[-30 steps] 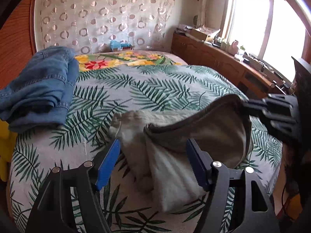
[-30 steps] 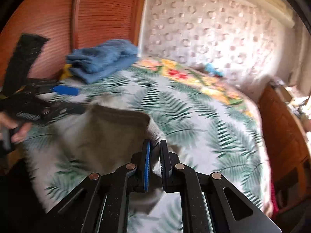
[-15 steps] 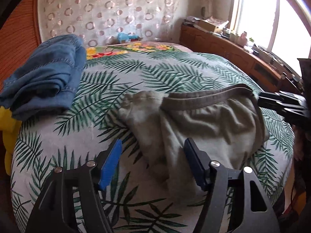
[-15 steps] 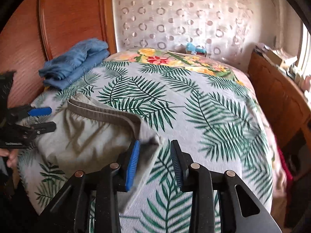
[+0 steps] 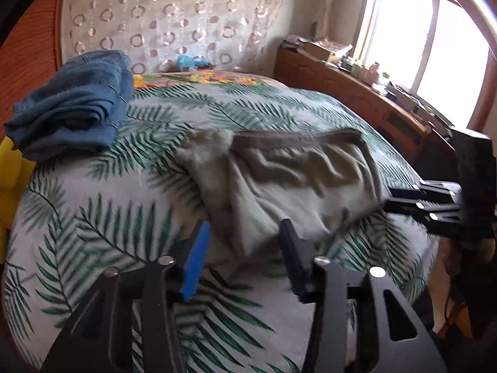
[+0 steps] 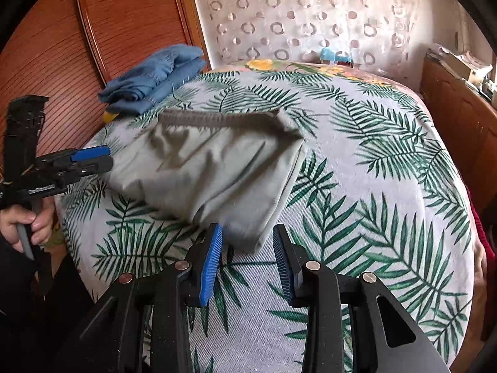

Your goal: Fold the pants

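Now lying slack on the palm-leaf bedspread: grey-green pants, bunched into a rough folded heap near the foot of the bed, dark elastic waistband stretched along the far edge and turned toward the headboard. Held by neither tool. Left gripper hovering low before the near hem, fingers spread wide, nothing between them, cloth edge just beyond the tips. Right gripper likewise spread, empty, poised at the near corner of the fabric. Seen from the right wrist, the left tool coming in from the side beside the pants, gripped by a bare hand. Well apart, by the wooden wall panel: folded blue jeans, probably already finished, with something yellow just below.

Likely step: between folds, cloth laid down and released, shape still lumpy and wrinkled. Judged perhaps halfway; legs seem doubled under, though not clear from these views.

Next move probably calls for pinching two near corners or the hem, one tool each, then carrying that edge over toward the waistband, keeping layers together. Risk: catching only the top layer, or snagging the bedspread beneath.
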